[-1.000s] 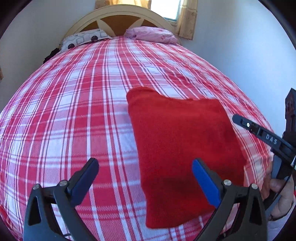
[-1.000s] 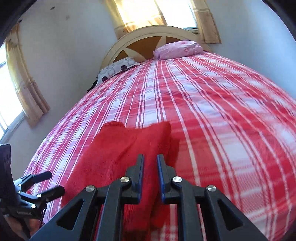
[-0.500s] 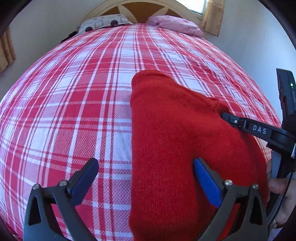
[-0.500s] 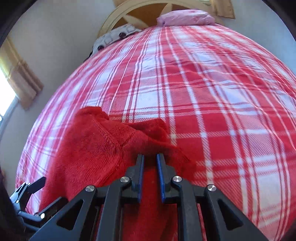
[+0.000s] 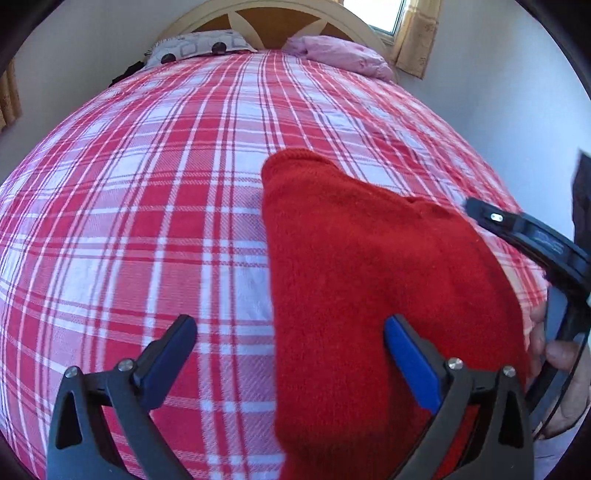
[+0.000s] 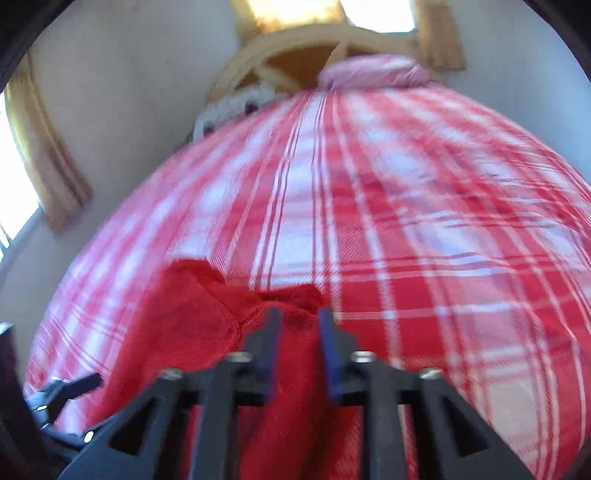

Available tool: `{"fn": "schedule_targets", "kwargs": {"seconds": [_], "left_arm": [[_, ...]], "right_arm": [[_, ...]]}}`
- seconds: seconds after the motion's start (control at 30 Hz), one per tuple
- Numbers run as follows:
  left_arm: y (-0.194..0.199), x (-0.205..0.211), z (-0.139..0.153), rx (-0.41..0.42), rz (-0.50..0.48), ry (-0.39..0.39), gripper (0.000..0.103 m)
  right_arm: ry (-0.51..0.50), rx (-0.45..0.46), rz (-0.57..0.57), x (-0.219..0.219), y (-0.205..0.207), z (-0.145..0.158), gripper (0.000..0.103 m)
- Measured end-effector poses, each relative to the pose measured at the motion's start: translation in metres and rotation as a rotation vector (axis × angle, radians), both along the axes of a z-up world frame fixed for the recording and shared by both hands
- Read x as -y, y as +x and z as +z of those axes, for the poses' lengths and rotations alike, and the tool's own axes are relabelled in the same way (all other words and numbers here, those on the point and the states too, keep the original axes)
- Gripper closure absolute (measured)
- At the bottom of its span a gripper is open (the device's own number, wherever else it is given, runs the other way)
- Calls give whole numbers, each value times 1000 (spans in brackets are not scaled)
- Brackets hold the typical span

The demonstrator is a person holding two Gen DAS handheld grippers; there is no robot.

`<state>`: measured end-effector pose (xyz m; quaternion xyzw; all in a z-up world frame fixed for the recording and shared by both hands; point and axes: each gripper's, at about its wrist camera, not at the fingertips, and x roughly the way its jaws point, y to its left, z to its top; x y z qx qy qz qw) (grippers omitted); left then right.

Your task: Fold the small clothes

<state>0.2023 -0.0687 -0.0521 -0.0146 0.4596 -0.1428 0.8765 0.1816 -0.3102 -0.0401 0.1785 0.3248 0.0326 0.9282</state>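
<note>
Now the red knitted garment (image 5: 376, 295) lies folded on the bed (image 5: 155, 206), on its red-and-white plaid cover, close to the near edge. Seen from the left wrist, the left tool (image 5: 288, 343) hangs above the cover with its jaws spread wide and nothing pinched between them. Its left finger is over bare plaid, and its right finger, the one with the blue pad (image 5: 410, 358), sits over the garment's near part. The garment's left edge runs straight away from the tool, between the two fingers, up to a rounded far corner.

To the right of the left tool, the right tool (image 5: 524, 236) reaches in over the garment's right side, and a hand (image 5: 561, 373) grips its handle at the frame's edge.

The right wrist view is blurred. There the right tool (image 6: 297, 332) has its jaws opening, a gap showing between the two fingers. A bunched corner of the red garment (image 6: 192, 317) lies just ahead of and under the fingertips, and the pads do not press on it. The left tool (image 6: 62, 391) shows low on the left of this view, beside the garment's far side.

Beyond both tools, at the head of the bed, a patterned pillow (image 5: 199, 46) and a pink pillow (image 5: 340, 55) rest against the arched headboard (image 5: 266, 14).
</note>
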Motion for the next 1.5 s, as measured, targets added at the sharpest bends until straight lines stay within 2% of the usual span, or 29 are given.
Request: {"fn": "schedule_targets", "kwargs": {"seconds": [0.03, 0.17, 0.23, 0.33, 0.5, 0.63, 0.8, 0.93, 1.0, 1.03, 1.07, 1.13, 1.27, 1.37, 1.43, 1.5], "left_arm": [[-1, -4, 3, 11, 5, -5, 0], [4, -20, 14, 35, 36, -61, 0], [12, -18, 10, 2, 47, -68, 0], [20, -7, 0, -54, 12, -79, 0], [26, 18, -11, -65, -52, -12, 0], [31, 21, -18, -93, -74, -45, 0], [35, 13, -31, -150, -40, -146, 0], [29, 23, -29, -104, -64, -81, 0], [28, 26, -29, -84, -68, -65, 0], [27, 27, -29, -78, -67, -62, 0], [27, 27, -30, -77, -66, -60, 0], [27, 26, -30, -75, -64, -57, 0], [26, 29, -28, -57, -70, -38, 0], [24, 29, -27, -67, -84, -66, 10], [24, 28, -26, -87, -96, -116, 25], [23, 29, -25, -89, -97, -128, 29]], "right_arm": [[31, 25, -17, 6, -13, 3, 20], [188, 45, -40, 23, -55, 0, 19], [261, 41, -39, 22, -64, -8, 19], [304, -4, -34, 9, -65, -24, 19], [237, -54, -30, -13, -59, -46, 19], [228, -23, -39, -18, -62, -56, 19], [150, -28, -25, -31, -60, -59, 19], [140, -21, -25, -33, -59, -62, 20], [128, -19, -12, -36, -59, -61, 27], [137, -15, 1, -37, -59, -61, 39], [153, -8, 2, -37, -61, -63, 46], [159, 5, -5, -40, -63, -64, 50], [176, 7, -6, -39, -62, -66, 50], [197, 7, -6, -37, -61, -67, 49], [200, 4, -8, -36, -60, -68, 49], [200, 5, -8, -36, -60, -68, 49]]}}
